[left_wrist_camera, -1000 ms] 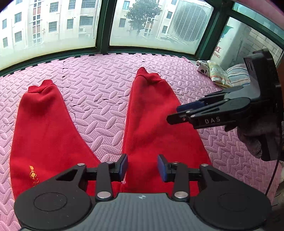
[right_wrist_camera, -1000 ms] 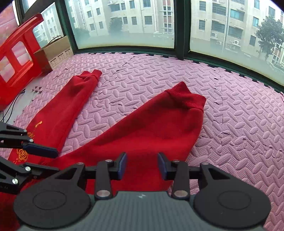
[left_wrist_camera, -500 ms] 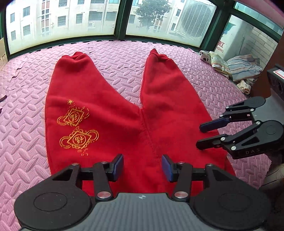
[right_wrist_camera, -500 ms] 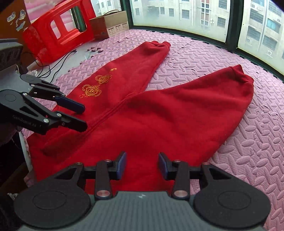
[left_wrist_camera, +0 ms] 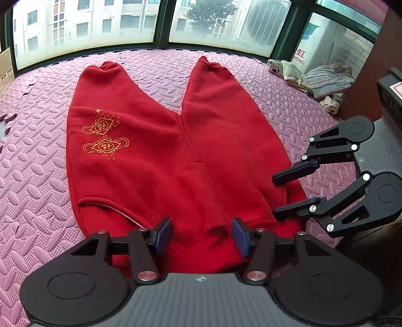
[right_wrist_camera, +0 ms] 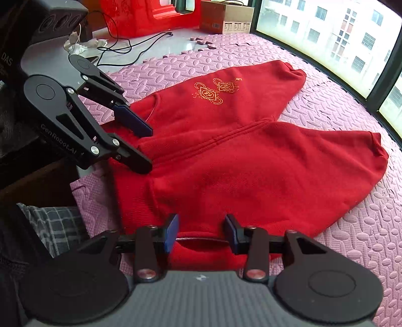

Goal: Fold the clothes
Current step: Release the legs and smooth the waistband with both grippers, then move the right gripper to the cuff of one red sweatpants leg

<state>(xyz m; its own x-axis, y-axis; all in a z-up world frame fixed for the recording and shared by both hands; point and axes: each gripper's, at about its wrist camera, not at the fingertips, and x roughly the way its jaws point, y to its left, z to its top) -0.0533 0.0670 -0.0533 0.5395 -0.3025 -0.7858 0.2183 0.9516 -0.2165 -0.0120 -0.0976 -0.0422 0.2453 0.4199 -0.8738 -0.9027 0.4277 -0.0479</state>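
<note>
The red trousers (left_wrist_camera: 160, 171) are spread flat on the pink foam mat (left_wrist_camera: 32, 161), with the long axis running from the waistband at the near edge to the two cuffs pointing toward the windows (left_wrist_camera: 88, 22); the legs are splayed in a V, and gold embroidery (left_wrist_camera: 104, 137) is seen on the left leg; the near waistband is cut off by the gripper bodies in both wrist views, so its full edge cannot be made out. The left gripper (left_wrist_camera: 201, 235) is held just above the waist with its jaws wide apart and nothing between them; the right gripper (right_wrist_camera: 201, 231) is likewise spread wide over the waistband's right part, and whether its fingers touch the cloth cannot be told. Folded clothes (left_wrist_camera: 324, 80) are seen piled at the mat's far right corner; a cardboard box (right_wrist_camera: 226, 17), a red plastic piece (right_wrist_camera: 140, 17) and black cables (right_wrist_camera: 120, 47) lie on the bare floor beyond the mat's left side.
</note>
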